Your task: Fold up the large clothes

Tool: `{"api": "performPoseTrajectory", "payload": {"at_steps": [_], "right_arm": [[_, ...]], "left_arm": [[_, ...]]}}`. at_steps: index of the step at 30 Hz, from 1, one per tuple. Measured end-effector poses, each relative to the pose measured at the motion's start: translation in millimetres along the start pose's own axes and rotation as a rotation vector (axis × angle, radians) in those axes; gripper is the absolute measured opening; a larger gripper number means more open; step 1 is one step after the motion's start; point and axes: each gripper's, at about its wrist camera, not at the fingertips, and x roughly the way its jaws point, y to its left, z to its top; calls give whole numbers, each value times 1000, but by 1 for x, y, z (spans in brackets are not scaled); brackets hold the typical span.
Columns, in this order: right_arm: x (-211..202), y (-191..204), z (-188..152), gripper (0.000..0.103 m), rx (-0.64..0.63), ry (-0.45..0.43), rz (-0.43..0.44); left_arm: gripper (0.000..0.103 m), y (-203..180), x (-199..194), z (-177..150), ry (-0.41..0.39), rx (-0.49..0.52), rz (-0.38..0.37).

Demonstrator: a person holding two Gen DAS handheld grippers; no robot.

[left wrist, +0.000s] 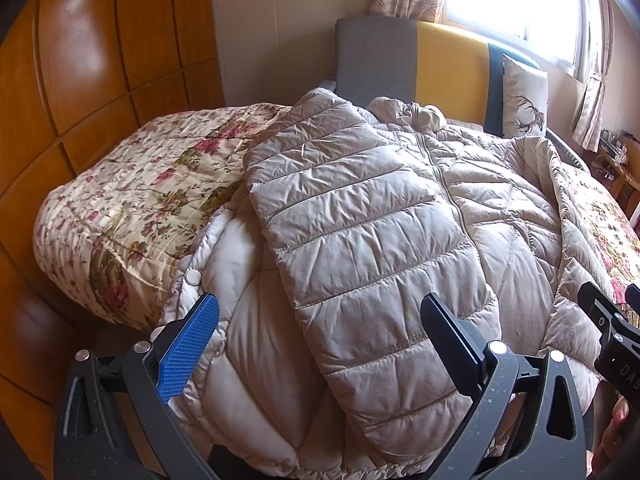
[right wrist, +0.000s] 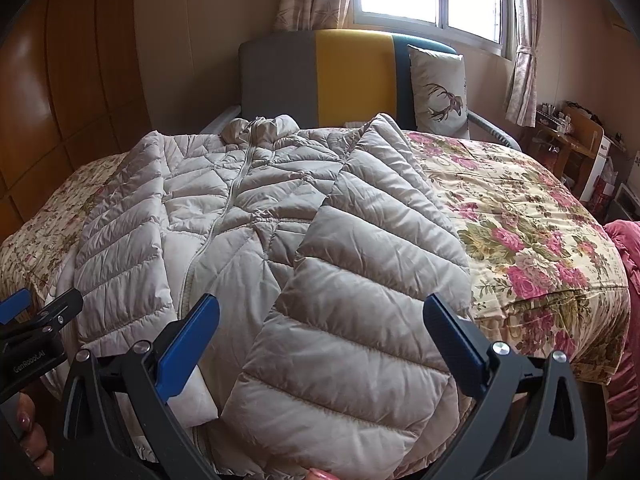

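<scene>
A beige quilted puffer jacket [left wrist: 500, 200] [right wrist: 224, 200] lies zipped and front up on the bed, collar toward the headboard. One sleeve [left wrist: 352, 220] is laid back over the jacket's body in the left wrist view. The other sleeve [right wrist: 372, 280] lies folded over the body in the right wrist view. My left gripper [left wrist: 320, 300] [right wrist: 40, 304] hovers open over the first sleeve's cuff end, holding nothing. My right gripper [right wrist: 320, 300] [left wrist: 610, 300] is open above the second sleeve, with nothing between its fingers. Both sit near the jacket's hem at the bed's near edge.
A floral quilt [right wrist: 520, 220] covers the bed. Behind it stand a grey, yellow and teal headboard [right wrist: 352, 76] and a deer-print pillow [right wrist: 440, 92]. A wooden wardrobe [left wrist: 80, 80] is close on the left. Cluttered shelves [right wrist: 576, 140] and a pink cloth [right wrist: 624, 280] are on the right.
</scene>
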Motion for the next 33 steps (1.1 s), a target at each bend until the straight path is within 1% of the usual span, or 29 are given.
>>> {"api": "performPoseTrajectory", "payload": {"at_steps": [12, 18, 33], "right_arm": [[1, 0, 0, 101, -4, 7, 4], [6, -3, -1, 101, 9, 28, 2], [6, -3, -1, 101, 5, 32, 5]], "left_arm": [[100, 0, -1, -2, 2, 0, -1], [100, 1, 1, -4, 4, 1, -1], [100, 1, 1, -4, 6, 0, -1]]}}
